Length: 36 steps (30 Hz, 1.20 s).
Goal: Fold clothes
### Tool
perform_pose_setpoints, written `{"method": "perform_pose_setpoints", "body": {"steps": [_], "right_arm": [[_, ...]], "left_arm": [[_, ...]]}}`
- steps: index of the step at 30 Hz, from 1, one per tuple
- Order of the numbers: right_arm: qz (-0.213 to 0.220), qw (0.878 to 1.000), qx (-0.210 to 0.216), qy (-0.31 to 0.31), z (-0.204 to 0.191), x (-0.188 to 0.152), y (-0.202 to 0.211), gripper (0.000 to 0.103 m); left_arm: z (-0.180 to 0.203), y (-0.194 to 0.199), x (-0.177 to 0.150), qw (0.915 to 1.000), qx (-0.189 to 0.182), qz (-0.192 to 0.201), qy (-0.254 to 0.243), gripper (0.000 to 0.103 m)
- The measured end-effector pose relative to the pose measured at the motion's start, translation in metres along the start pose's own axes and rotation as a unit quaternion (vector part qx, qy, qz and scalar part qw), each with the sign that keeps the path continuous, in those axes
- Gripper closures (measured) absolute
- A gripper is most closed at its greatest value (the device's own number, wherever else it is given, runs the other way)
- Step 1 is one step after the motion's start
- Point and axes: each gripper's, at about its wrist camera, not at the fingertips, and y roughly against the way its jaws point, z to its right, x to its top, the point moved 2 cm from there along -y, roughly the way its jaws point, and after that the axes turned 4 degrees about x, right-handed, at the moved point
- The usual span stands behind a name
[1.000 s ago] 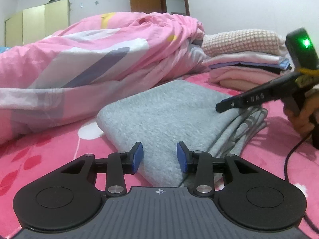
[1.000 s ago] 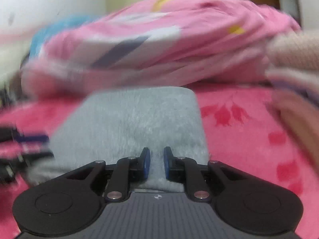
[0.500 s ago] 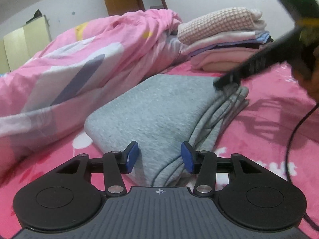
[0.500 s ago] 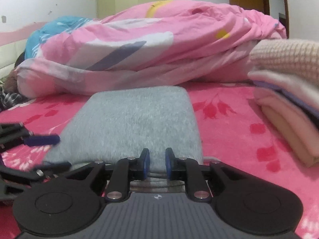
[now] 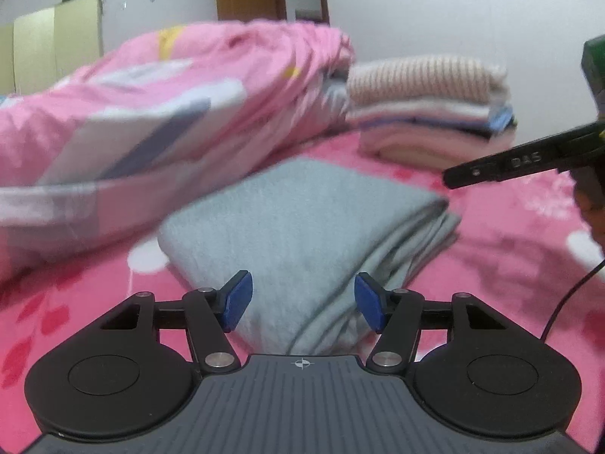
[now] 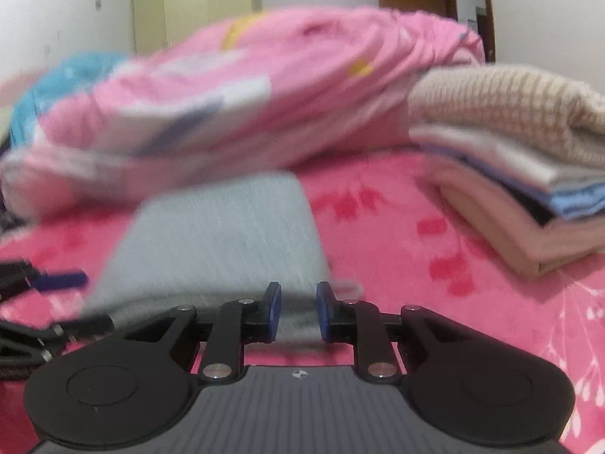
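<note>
the left gripper [image 5: 300,300] has just been opening and its blue pads now stand wide, either side of the near corner of the folded grey garment [image 5: 302,227] without pressing it, so nothing is held; a second ago the pads sat closer together over the same corner. the right gripper [image 6: 298,312] has also been easing open, its pads a narrow gap apart at the garment's near edge, and the cloth looks free between them; seen from the left wrist, its black finger now hangs clear above the far right corner where half a second ago it touched the fold. the grey garment lies flat and squared on the pink bed sheet [image 6: 397,227], near the rumpled pink duvet [image 5: 151,94] on the left, with the stack of folded clothes [image 6: 510,174] well apart to the far right. i judge this fold finished and both tools letting go, ready to move it to the stack
</note>
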Motion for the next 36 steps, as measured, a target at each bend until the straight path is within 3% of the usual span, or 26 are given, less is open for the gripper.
{"method": "perform_pose_setpoints", "body": {"steps": [5,8,11,13,17,26,36], "right_arm": [[0.043,0.999,0.002,0.011,-0.015,0.024,-0.001,0.082],[0.055,0.998,0.013,-0.001,-0.016,0.022,-0.017,0.082],[0.030,0.999,0.001,0.023,-0.015,0.000,-0.050,0.070],[0.028,0.999,-0.002,0.041,-0.015,-0.019,-0.065,0.068],[0.021,0.999,0.002,0.024,-0.012,-0.014,-0.063,0.067],[0.028,0.999,0.006,0.022,-0.010,-0.018,-0.060,0.067],[0.028,0.999,0.008,0.019,-0.010,-0.018,-0.060,0.067]], "left_arm": [[-0.009,0.004,0.021,0.9993,0.007,0.023,0.027,0.034],[-0.009,-0.018,0.020,0.9980,0.044,-0.009,0.045,0.033],[-0.005,-0.050,0.005,0.9930,0.066,-0.083,0.053,0.030],[-0.008,-0.052,0.000,0.9899,0.072,-0.088,0.085,0.022],[-0.014,-0.057,-0.005,0.9827,0.083,-0.102,0.131,0.010],[-0.010,-0.056,-0.004,0.9799,0.109,-0.109,0.126,0.004],[-0.007,-0.057,0.000,0.9776,0.121,-0.122,0.122,0.003]]}}
